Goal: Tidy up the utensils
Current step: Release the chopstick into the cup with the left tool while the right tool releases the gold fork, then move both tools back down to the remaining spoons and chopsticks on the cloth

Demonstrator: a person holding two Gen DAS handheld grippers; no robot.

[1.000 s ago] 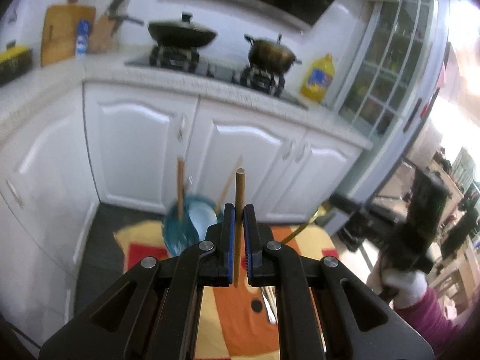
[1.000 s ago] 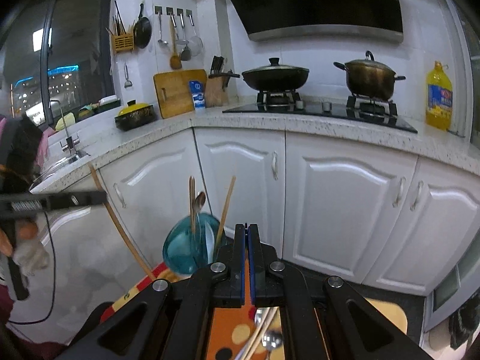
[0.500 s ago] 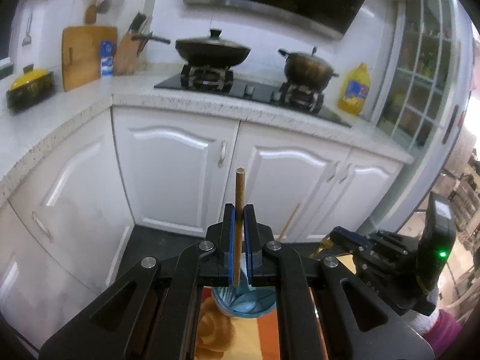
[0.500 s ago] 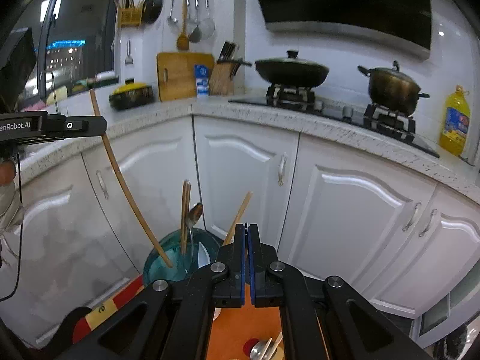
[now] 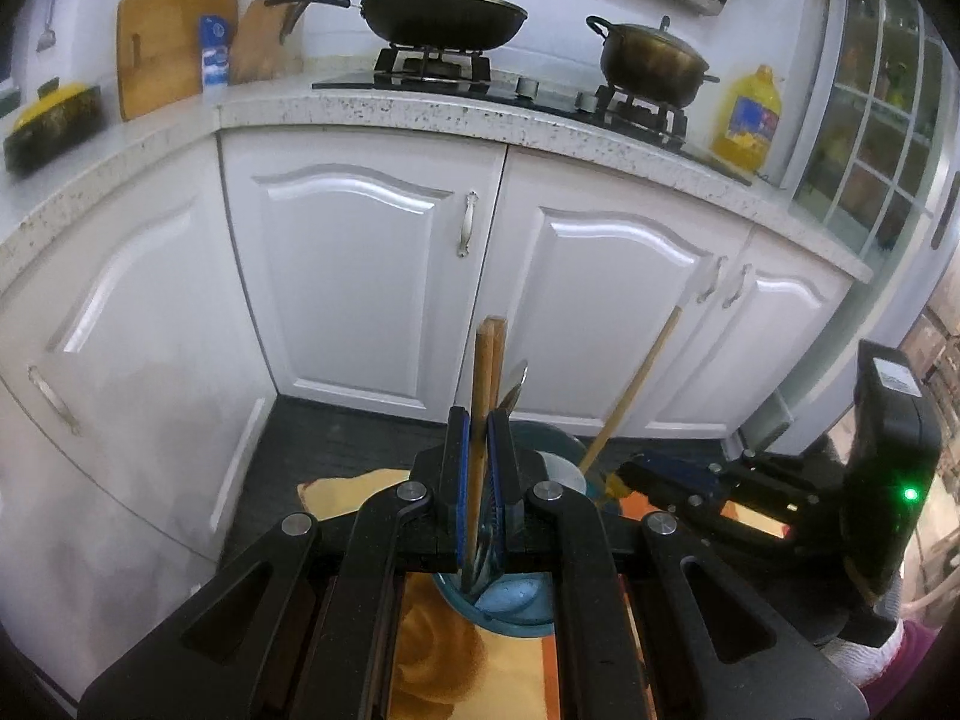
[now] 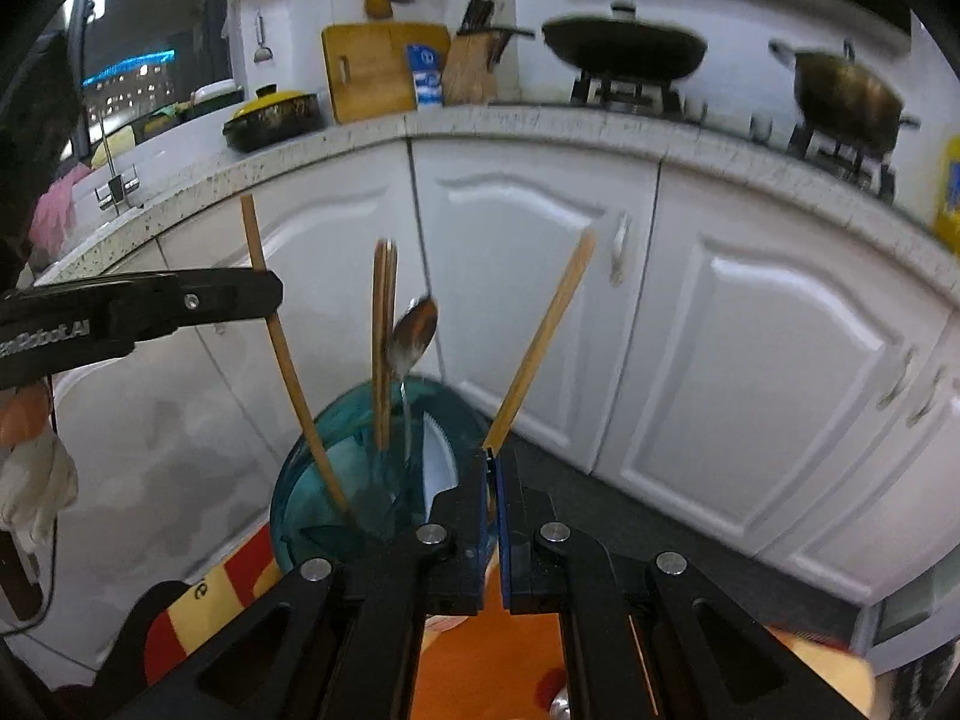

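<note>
A teal utensil holder [image 6: 336, 480] stands on the orange mat [image 6: 480, 660]; it also shows in the left wrist view [image 5: 516, 606]. In it stand a pair of wooden chopsticks [image 6: 382, 348], a metal spoon [image 6: 413, 330] and a slanted chopstick [image 6: 543, 348]. My left gripper [image 5: 478, 468] is shut on a wooden chopstick [image 5: 480, 420] whose lower end is inside the holder; in the right wrist view this gripper [image 6: 264, 294] holds the chopstick [image 6: 288, 360] near its top. My right gripper [image 6: 493, 486] is shut and empty beside the holder.
White cabinet doors [image 5: 360, 282] stand close behind the holder. The speckled counter [image 5: 420, 108] carries a wok [image 5: 444, 15], a pot [image 5: 654, 60], an oil bottle [image 5: 747, 117] and a cutting board [image 5: 168, 42]. More utensils lie on the mat [image 6: 561, 708].
My left gripper has lowered its chopstick into the teal holder. My right gripper has moved closer to the holder, staying shut.
</note>
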